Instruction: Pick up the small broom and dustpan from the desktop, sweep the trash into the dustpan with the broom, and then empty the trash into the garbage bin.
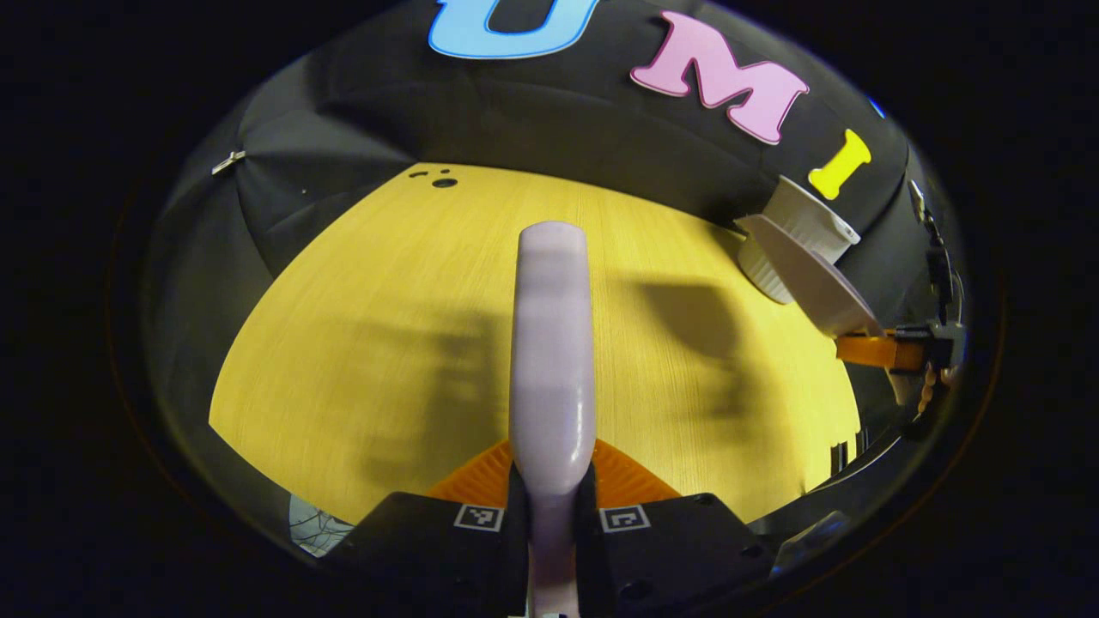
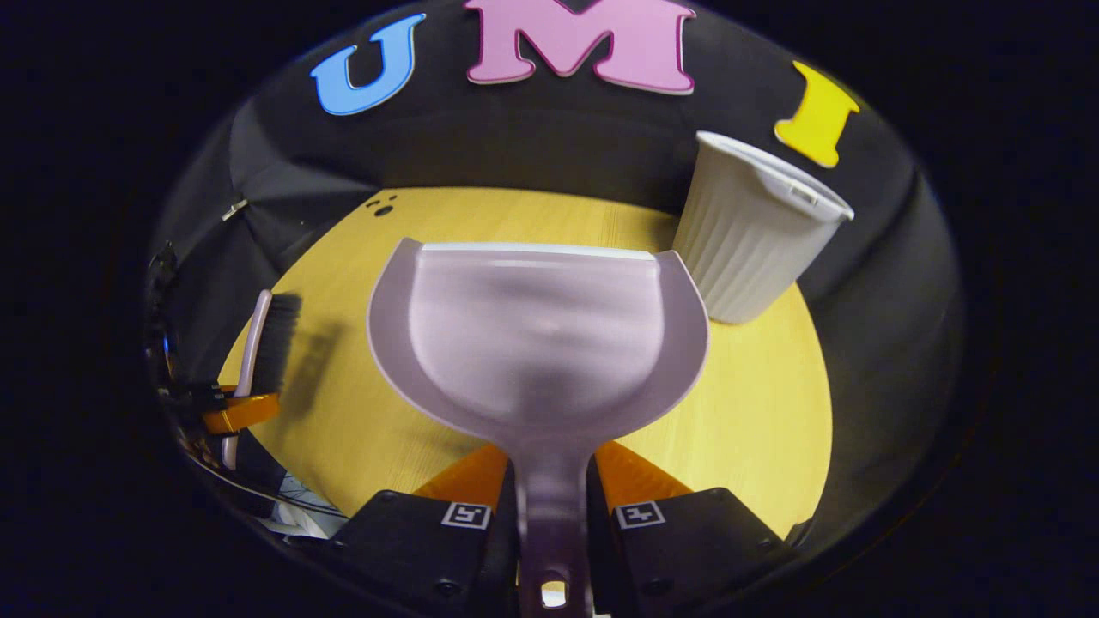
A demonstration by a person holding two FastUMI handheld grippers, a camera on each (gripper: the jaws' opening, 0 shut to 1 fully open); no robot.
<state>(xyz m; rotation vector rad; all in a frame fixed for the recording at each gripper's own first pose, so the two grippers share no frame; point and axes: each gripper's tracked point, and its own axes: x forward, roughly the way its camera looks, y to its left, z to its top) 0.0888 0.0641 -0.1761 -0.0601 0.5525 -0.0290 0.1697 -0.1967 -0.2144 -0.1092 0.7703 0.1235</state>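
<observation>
Left gripper [image 1: 552, 493] jaws clamp the broom [image 1: 552, 343]; right gripper [image 2: 552, 506] jaws clamp the seemingly empty dustpan [image 2: 537, 335] near the bin [image 2: 747, 240].

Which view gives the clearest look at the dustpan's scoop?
The right gripper view: the dustpan faces the camera, its whole scoop open and apparently empty, handle clamped in the right tongs. The left gripper view catches it edge-on beside the white bin.

We see our left tongs [image 1: 551, 502] clamped with both fingers on the broom [image 1: 552, 360], and our right tongs [image 2: 552, 506] likewise clamped on the dustpan [image 2: 537, 335] handle, both raised.
</observation>
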